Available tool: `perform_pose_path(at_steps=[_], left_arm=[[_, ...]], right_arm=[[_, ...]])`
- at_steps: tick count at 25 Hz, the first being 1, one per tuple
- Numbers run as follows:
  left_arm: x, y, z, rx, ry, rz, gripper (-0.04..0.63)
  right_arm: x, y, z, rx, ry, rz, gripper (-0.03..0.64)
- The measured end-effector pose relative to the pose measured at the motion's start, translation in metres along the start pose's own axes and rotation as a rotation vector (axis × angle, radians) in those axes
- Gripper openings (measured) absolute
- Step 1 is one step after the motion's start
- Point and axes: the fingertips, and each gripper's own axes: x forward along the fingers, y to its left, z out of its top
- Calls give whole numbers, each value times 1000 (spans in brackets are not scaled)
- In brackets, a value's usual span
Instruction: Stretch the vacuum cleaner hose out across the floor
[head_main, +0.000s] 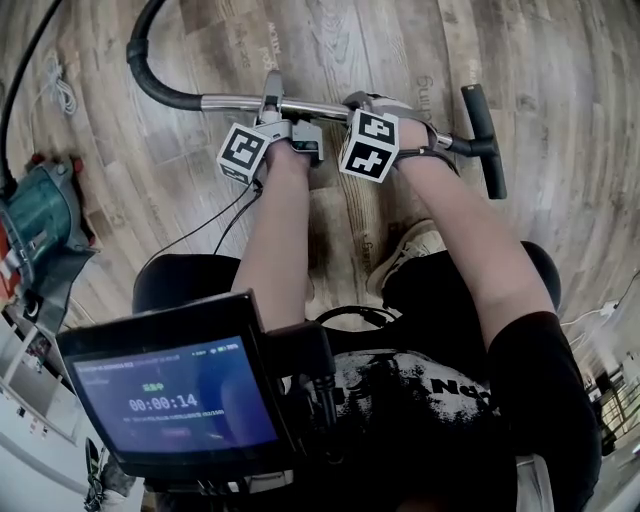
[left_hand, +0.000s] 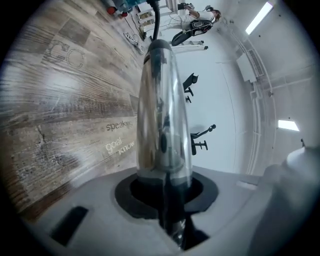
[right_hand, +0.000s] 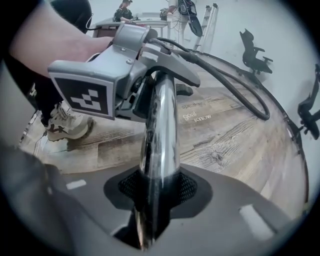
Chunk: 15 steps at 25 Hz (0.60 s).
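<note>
My left gripper (head_main: 270, 110) and right gripper (head_main: 378, 105) both have their fingers pinched on the chrome tube (head_main: 230, 101) over the floor (head_main: 330, 40). It's slick metal, so a hard pull could let it slide or roll. Beyond, the black hose (head_main: 138, 62) curves away — yanking it might drag the teal canister (head_main: 35, 215).

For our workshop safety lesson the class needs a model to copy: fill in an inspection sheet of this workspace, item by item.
Surface: wood-look floor, words printed on some planks.
Job's things: chrome tube; black hose curving off its end at the head view's left; teal vacuum cleaner at far left.
Clutter: coiled white cord on the floor.
Grippers: left gripper and right gripper both shut on the chrome tube, side by side.
Cables: thin black leads hang under the left gripper.
Surroundings: office chairs, stepladder.
</note>
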Motion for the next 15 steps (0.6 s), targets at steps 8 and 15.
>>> perform_pose_path(at_steps=[8,15], left_arm=[[15,-22,-14,167,121,-38,74],[18,-52,-17,187,159,-51,72]], right_arm=[[-5,-17,-8,18,6,-32,124],[-31,-25,-1,16,-10,-14,125]])
